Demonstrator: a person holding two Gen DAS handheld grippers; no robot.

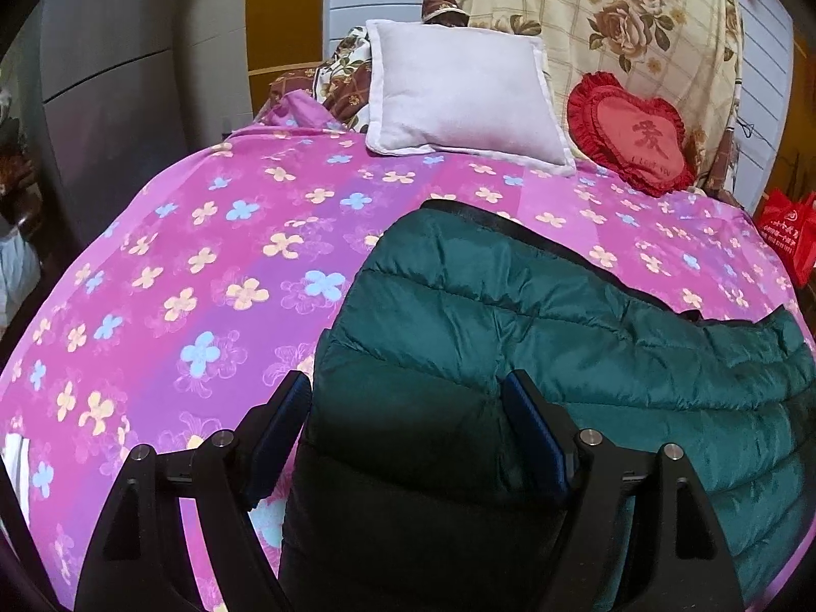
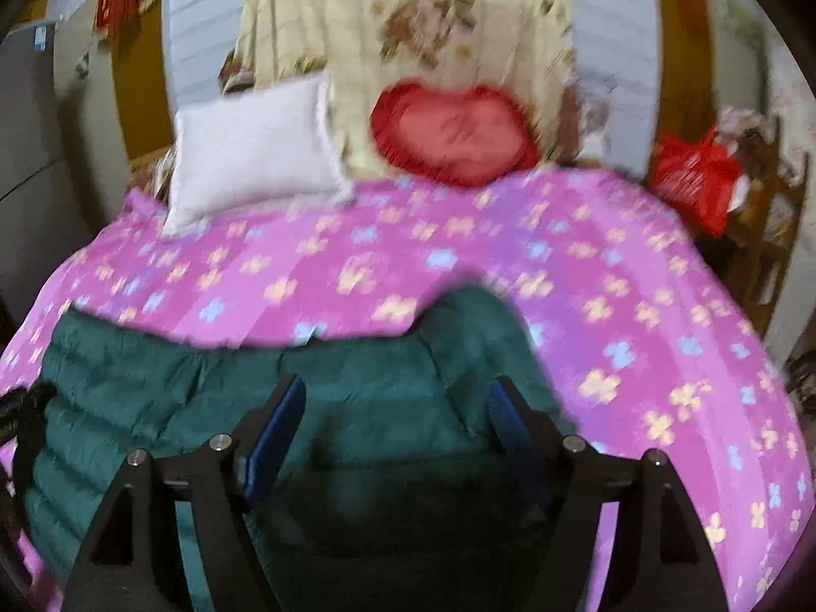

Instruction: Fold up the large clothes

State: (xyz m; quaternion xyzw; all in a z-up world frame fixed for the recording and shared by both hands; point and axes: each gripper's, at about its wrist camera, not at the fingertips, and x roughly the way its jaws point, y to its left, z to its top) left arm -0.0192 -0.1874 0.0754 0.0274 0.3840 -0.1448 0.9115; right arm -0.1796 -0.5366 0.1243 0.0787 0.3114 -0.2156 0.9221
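Observation:
A dark green quilted down jacket (image 1: 535, 316) lies on a bed covered by a pink flowered sheet (image 1: 204, 255). My left gripper (image 1: 408, 392) is open, its blue-padded fingers standing wide on either side of the jacket's left end, just above it. The right wrist view is blurred by motion. There the jacket (image 2: 153, 382) spreads to the left, and my right gripper (image 2: 398, 398) is open with its fingers wide over the jacket's right end. Neither gripper holds fabric.
A white pillow (image 1: 459, 102) and a red heart cushion (image 1: 632, 132) lie at the head of the bed against a cream floral blanket (image 1: 612, 15). A red bag (image 2: 698, 183) sits on a wooden stand at the right. A grey cabinet (image 1: 102, 76) stands left.

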